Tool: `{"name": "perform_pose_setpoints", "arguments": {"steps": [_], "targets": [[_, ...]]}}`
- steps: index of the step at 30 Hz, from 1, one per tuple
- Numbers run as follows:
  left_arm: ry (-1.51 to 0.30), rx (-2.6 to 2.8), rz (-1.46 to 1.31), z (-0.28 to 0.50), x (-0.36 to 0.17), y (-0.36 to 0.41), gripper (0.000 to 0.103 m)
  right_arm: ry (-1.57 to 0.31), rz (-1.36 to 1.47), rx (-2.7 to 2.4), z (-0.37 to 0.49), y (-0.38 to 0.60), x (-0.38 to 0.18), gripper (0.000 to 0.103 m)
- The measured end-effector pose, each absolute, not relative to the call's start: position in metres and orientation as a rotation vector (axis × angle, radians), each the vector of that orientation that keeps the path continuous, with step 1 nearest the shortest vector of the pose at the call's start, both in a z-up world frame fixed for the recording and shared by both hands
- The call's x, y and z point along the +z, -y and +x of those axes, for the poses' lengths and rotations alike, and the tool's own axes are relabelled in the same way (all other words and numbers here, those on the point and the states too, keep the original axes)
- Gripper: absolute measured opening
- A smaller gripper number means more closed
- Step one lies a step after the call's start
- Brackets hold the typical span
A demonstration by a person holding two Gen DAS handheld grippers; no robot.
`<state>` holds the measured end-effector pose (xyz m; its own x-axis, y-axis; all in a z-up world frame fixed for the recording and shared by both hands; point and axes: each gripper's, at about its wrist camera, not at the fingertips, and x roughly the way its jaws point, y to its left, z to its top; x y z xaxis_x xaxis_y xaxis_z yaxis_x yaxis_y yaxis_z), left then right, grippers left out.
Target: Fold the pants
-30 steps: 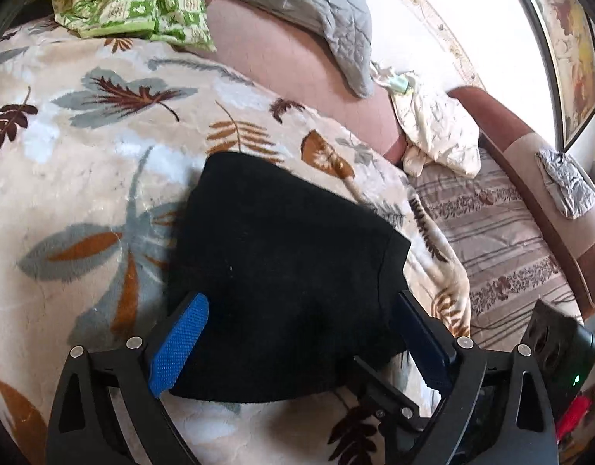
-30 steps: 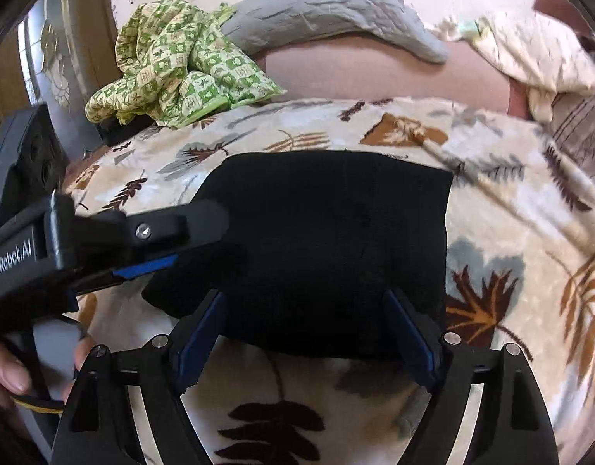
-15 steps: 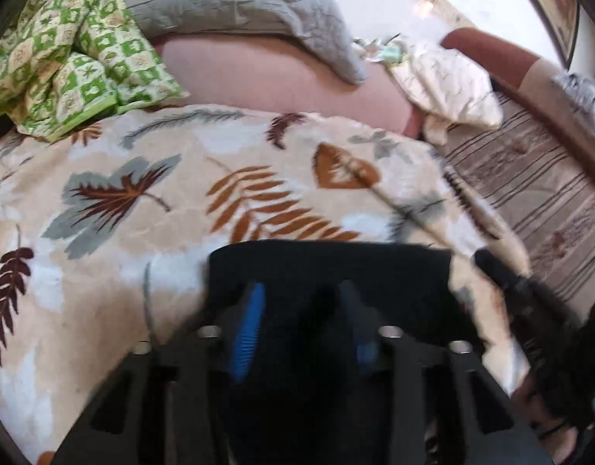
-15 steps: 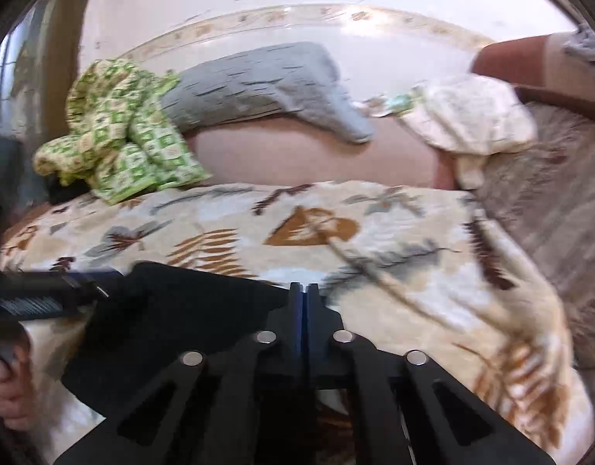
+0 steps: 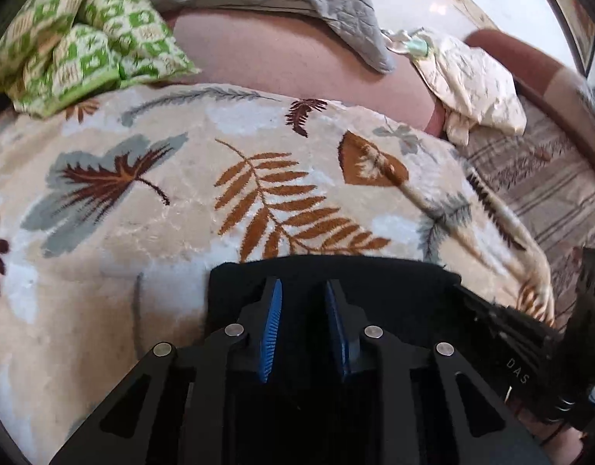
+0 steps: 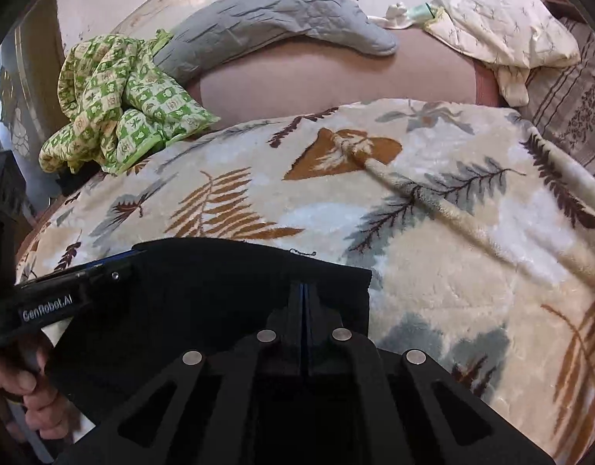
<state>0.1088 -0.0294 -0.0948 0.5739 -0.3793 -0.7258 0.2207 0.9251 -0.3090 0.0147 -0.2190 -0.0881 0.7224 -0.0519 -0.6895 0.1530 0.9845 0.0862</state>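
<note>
Pants (image 5: pixel 336 275), black and folded into a compact block, are seen lying at the near edge of a leaf-patterned blanket (image 5: pixel 150 201), directly under both tools. In the left wrist view, the left gripper (image 5: pixel 303 290) is set over the dark cloth with its two blue pads (image 5: pixel 272 325) narrowed to a small gap; the jaws are closing, and black fabric fills the space between them, though whether the pads already press on it cannot be told. In the right wrist view, the right gripper (image 6: pixel 304 290) is drawn fully together, its two fingers meeting in a single thin line near the far right corner of the pants (image 6: pixel 204 290); cloth lies around and beneath the tips, but whether any is pinched between them cannot be told. The left gripper (image 6: pixel 115 267) is also seen there from the side, reaching onto the left edge of the garment, with a hand (image 6: pixel 30 391) wrapped around its handle.

Two grippers are counted, and one pair of pants. Behind the blanket, one crumpled green checked cloth (image 6: pixel 115 104), one grey quilted pillow (image 6: pixel 274 19) and one pale cream printed cloth (image 6: pixel 506 31) are laid against a pinkish sofa back (image 6: pixel 328 77)
</note>
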Motion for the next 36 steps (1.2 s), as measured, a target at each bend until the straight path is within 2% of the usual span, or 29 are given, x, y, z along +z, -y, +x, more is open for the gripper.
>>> {"name": "perform_pose_setpoints", "arguments": {"steps": [6,9,12,17,20,22,24,26,28,30,32,34,35,36], "targets": [[-0.824,-0.308,-0.029,0.086,-0.09,0.047,0.025,-0.737,0.146,-0.113,0.015,0.222,-0.087,0.0],[-0.789,-0.296,-0.009,0.067,-0.084,0.05,0.025,-0.724,0.143,-0.105,0.01,0.221,-0.084,0.004],[-0.769,-0.317,-0.047,0.043,-0.072,0.044,0.027,-0.688,0.109,-0.102,-0.008,0.213,-0.071,0.008],[-0.763,-0.445,-0.183,0.0,-0.057,0.029,0.03,-0.598,0.099,-0.053,-0.054,0.19,-0.046,0.008],[-0.828,-0.428,-0.158,-0.011,-0.068,0.032,0.032,-0.662,0.07,-0.102,-0.057,0.177,-0.041,0.011],[-0.864,-0.392,-0.105,-0.01,-0.08,0.038,0.032,-0.793,0.075,-0.135,-0.048,0.178,-0.051,0.024],[-0.855,-0.385,-0.077,-0.011,-0.078,0.044,0.032,-0.892,0.09,-0.133,-0.042,0.185,-0.071,0.024],[-0.844,-0.375,-0.073,-0.014,-0.076,0.044,0.032,-0.86,0.095,-0.101,-0.046,0.189,-0.067,0.024],[-0.824,-0.355,-0.061,-0.022,-0.072,0.044,0.032,-0.825,0.094,-0.106,-0.052,0.191,-0.06,0.019],[-0.806,-0.331,-0.06,-0.035,-0.067,0.046,0.032,-0.712,0.052,-0.108,-0.066,0.186,-0.045,0.025],[-0.802,-0.312,-0.048,-0.043,-0.069,0.051,0.032,-0.647,0.045,-0.078,-0.077,0.181,-0.04,0.026],[-0.807,-0.301,-0.008,-0.047,-0.071,0.057,0.032,-0.729,0.063,-0.086,-0.068,0.183,-0.059,0.043],[-0.809,-0.302,0.002,-0.049,-0.071,0.059,0.032,-0.787,0.08,-0.094,-0.062,0.185,-0.072,0.046],[-0.805,-0.293,0.013,-0.05,-0.071,0.061,0.033,-0.786,0.072,-0.118,-0.06,0.185,-0.079,0.054]]}}
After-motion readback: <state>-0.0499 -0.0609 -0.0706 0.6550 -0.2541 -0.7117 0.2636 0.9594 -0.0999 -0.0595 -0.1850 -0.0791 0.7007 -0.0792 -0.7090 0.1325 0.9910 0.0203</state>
